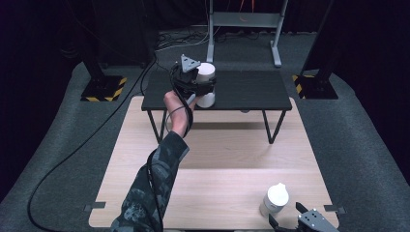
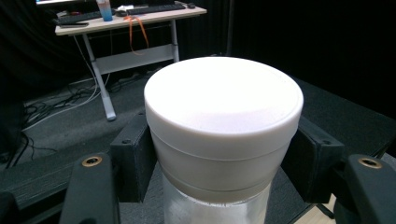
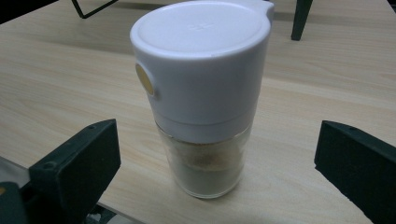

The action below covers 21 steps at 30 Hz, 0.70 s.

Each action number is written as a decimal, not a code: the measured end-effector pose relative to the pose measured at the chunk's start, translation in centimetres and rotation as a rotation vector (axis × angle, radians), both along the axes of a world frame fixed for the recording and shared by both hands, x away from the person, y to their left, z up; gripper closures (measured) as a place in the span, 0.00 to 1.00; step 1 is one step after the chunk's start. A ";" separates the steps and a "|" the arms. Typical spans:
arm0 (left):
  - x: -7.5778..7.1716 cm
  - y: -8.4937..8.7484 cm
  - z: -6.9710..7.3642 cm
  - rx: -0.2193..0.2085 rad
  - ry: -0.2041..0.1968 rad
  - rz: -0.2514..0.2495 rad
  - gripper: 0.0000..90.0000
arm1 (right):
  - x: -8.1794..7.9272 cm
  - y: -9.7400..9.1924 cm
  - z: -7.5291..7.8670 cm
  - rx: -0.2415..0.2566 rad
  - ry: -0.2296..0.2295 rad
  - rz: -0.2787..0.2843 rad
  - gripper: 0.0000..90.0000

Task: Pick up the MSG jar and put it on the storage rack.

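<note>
My left gripper (image 1: 200, 87) is shut on a white-capped glass jar (image 1: 206, 84) over the small black raised table (image 1: 251, 92). In the left gripper view the two black pads press the sides of the jar's white cap (image 2: 223, 121), and the glass below holds a pale powder. A second jar (image 1: 275, 198) with a white flip-top lid stands upright on the wooden table near its front right corner. My right gripper (image 1: 287, 217) is open just in front of it. In the right gripper view that second jar (image 3: 203, 102) stands between the spread jaws, apart from both.
The light wooden table (image 1: 212, 159) carries the black raised table on thin metal legs at its far side. Beyond lie grey carpet, cables and a metal desk frame (image 1: 241, 29). Two stands with yellow-black striped bases (image 1: 104, 89) flank the tables.
</note>
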<state>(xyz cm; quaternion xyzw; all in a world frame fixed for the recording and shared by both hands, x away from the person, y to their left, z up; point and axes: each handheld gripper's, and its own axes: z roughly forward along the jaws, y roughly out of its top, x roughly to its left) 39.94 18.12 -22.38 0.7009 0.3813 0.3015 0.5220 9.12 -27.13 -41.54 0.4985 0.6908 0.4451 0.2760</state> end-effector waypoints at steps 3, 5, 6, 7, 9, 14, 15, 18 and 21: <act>0.0 0.2 -0.2 -0.014 -0.001 0.002 0.38 | 0.0 0.0 0.0 0.002 -0.002 -0.003 0.00; 0.0 0.3 -0.4 -0.017 -0.007 0.000 0.38 | -0.1 0.0 0.0 0.000 -0.001 -0.003 0.00; 0.0 0.2 -0.4 -0.016 -0.007 0.001 0.38 | -0.1 0.0 0.0 0.002 -0.001 -0.003 0.00; 0.0 0.2 -0.4 -0.015 -0.007 0.002 0.38 | -0.1 0.0 0.0 0.001 -0.001 -0.004 0.00; 0.0 0.2 -0.5 -0.015 -0.010 0.001 0.38 | -0.1 0.0 -0.1 0.002 0.000 -0.004 0.00; 0.0 0.2 -0.5 -0.014 -0.012 0.002 0.38 | -0.1 0.0 -0.1 0.001 0.000 -0.003 0.00; 0.0 0.2 -0.5 -0.014 -0.013 0.003 0.38 | -0.1 0.0 -0.1 0.002 -0.001 -0.002 0.00; -0.1 0.2 -0.6 -0.015 -0.013 0.004 0.38 | -0.1 0.0 -0.1 0.004 -0.003 -0.003 0.00; -0.1 0.1 -0.5 -0.014 -0.013 0.005 0.38 | -0.1 0.0 -0.1 0.003 -0.004 -0.004 0.00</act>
